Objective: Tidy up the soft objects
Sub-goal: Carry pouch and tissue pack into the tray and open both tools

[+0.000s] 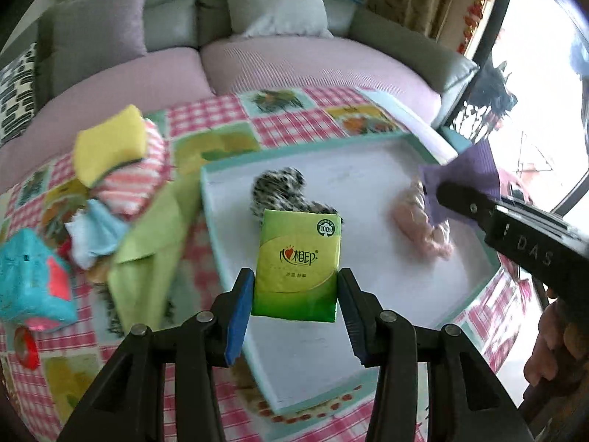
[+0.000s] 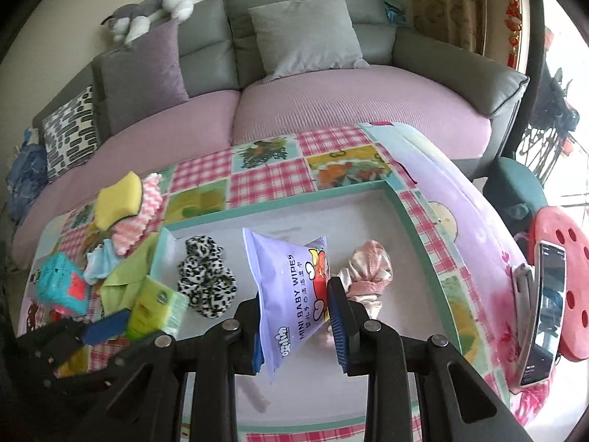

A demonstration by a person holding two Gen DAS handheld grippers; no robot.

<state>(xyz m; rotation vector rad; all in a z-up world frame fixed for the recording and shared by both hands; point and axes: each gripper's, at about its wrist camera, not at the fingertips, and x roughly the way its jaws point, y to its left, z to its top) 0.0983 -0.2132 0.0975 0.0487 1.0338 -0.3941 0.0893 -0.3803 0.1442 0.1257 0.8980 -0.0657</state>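
My left gripper [image 1: 296, 287] is shut on a green tissue pack [image 1: 299, 265] and holds it above the white tray [image 1: 368, 305]. My right gripper [image 2: 294, 313] is shut on a purple pack of baby wipes [image 2: 291, 291], also over the tray [image 2: 416, 235]. On the tray lie a leopard-print scrunchie [image 1: 279, 188] [image 2: 206, 276] and a pink scrunchie [image 1: 419, 221] [image 2: 368, 272]. In the left wrist view the right gripper [image 1: 515, 221] enters from the right with the purple pack [image 1: 467, 176]. In the right wrist view the left gripper [image 2: 110, 328] with the green pack [image 2: 154, 309] is at the lower left.
Left of the tray on the checked cloth lie a yellow sponge [image 1: 108, 143], a pink striped cloth [image 1: 136, 184], a light blue cloth [image 1: 97, 232], a green cloth [image 1: 147, 250] and a teal tissue pack [image 1: 33, 280]. A sofa [image 2: 331, 110] stands behind. A phone [image 2: 545, 313] leans at the right.
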